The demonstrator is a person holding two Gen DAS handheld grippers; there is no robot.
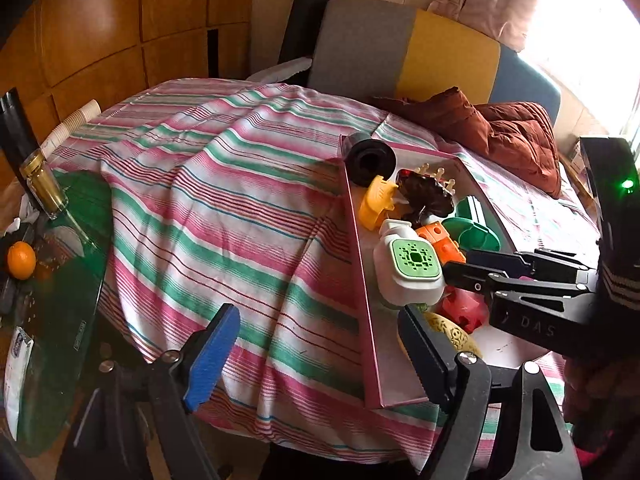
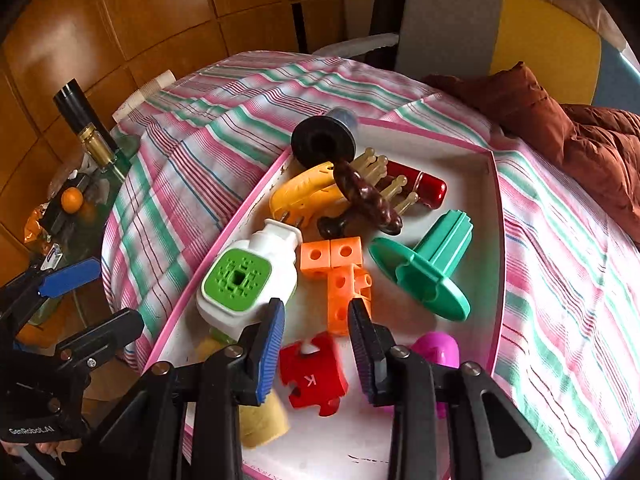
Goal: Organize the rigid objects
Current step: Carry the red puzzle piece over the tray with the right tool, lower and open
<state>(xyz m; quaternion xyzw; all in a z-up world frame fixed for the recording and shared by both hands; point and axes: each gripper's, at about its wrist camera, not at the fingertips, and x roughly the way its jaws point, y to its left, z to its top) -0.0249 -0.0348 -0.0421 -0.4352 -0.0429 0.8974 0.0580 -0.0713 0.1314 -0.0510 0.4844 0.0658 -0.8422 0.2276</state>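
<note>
A white tray with a pink rim (image 2: 498,216) (image 1: 360,264) lies on the striped cloth, full of toys. Inside are a white bottle with a green patterned cap (image 2: 240,280) (image 1: 412,264), joined orange cubes (image 2: 336,264), a teal flanged spool (image 2: 428,268), a yellow claw clip (image 2: 304,196), a red cylinder (image 2: 428,186) and a red puzzle piece (image 2: 312,376). A black spool (image 2: 324,142) (image 1: 370,158) rests on the far rim. My right gripper (image 2: 316,320) (image 1: 460,263) hovers over the tray, jaws narrowly apart above the puzzle piece, pressing nothing. My left gripper (image 1: 320,328) (image 2: 92,304) is wide open astride the tray's left wall.
A green glass table (image 1: 60,280) at the left carries an orange (image 1: 21,260), a gold-capped bottle (image 1: 40,184) and stacked paper cups (image 1: 76,120). A rust quilted jacket (image 1: 516,136) lies at the cloth's far right. A grey and yellow chair (image 1: 400,44) stands behind.
</note>
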